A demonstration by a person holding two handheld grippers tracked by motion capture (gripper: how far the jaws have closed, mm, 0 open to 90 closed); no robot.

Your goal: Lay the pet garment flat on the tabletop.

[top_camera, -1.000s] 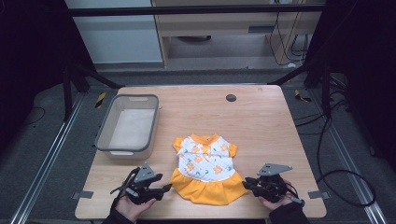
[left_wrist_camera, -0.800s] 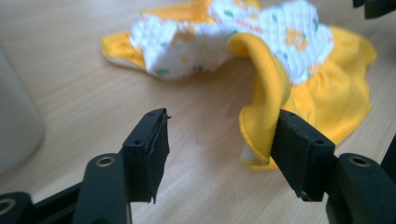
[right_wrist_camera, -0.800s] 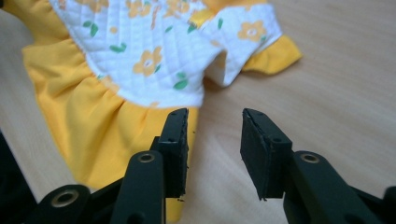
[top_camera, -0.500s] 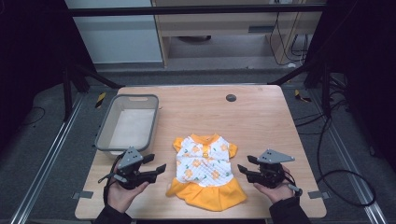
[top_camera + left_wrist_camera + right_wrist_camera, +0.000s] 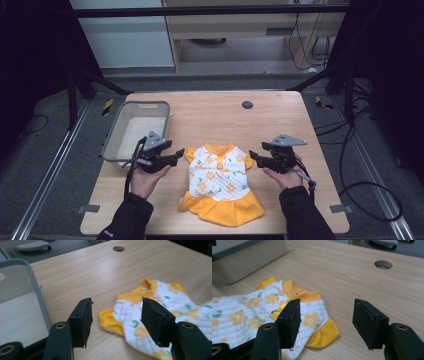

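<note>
Flanking garment: two hand-held grippers sit either side of a small white quilted dress with orange flower print and orange trim (image 5: 218, 182), which lies flat near the middle of the tabletop's near edge, collar toward the far edge.

Tray: the grey rectangular plastic bin (image 5: 114, 145) stands along the left edge of the light wooden tabletop (image 5: 280, 120), just behind the left gripper.

Left gripper: the black two-jaw left gripper (image 5: 172, 157) has its jaws spread wide and holds nothing; in the left gripper view the dress's orange left sleeve (image 5: 110, 319) lies between the jaws' lines, apart from both pads.

Right gripper: the black two-jaw right gripper (image 5: 255, 157) is likewise agape and empty; the orange right sleeve (image 5: 323, 333) lies on the wood just ahead of its left jaw.

Risk, left: closing too high would likely catch only the thin cuff, which could slip free; the bin's rim is close enough to be knocked by the hand.

Risk, right: a pinch taking one layer alone could drag the dress askew or bunch its quilted front.

Risk, both: uneven pulls might twist the garment.

Change: a second ago both grippers were down by the orange skirt hem at the near edge; they have since moved up to sleeve level, and the skirt looks slightly rumpled.
</note>
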